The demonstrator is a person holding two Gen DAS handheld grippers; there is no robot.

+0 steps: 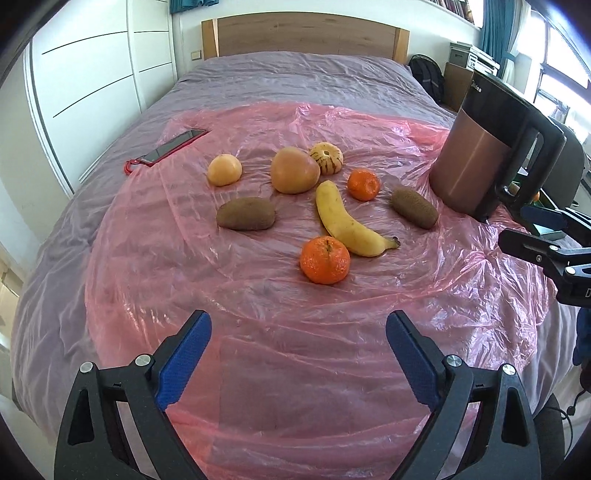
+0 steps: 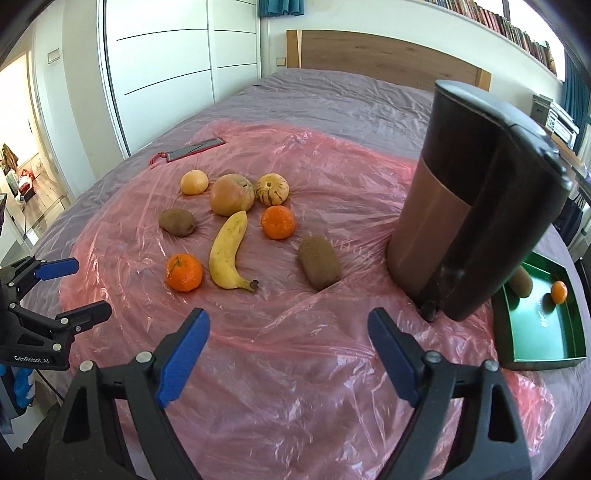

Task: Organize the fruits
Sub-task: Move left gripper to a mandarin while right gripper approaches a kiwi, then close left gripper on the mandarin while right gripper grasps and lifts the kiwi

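Loose fruit lies on a pink plastic sheet [image 1: 295,350] on the bed: a banana [image 1: 345,221], a near tangerine [image 1: 325,260], a far tangerine [image 1: 364,184], two kiwis [image 1: 245,213] [image 1: 414,207], a large apple [image 1: 294,170], a pale round fruit [image 1: 224,170] and a striped melon [image 1: 326,158]. A green tray [image 2: 539,334] at the right holds a kiwi [image 2: 521,282] and a tangerine [image 2: 559,291]. My left gripper [image 1: 298,326] is open and empty, short of the near tangerine. My right gripper [image 2: 289,325] is open and empty, short of the right kiwi [image 2: 319,266].
A tall copper and black kettle [image 2: 465,206] stands between the fruit and the tray. A phone in a red case [image 1: 173,146] lies at the sheet's far left edge. The wooden headboard [image 1: 306,35] is at the back.
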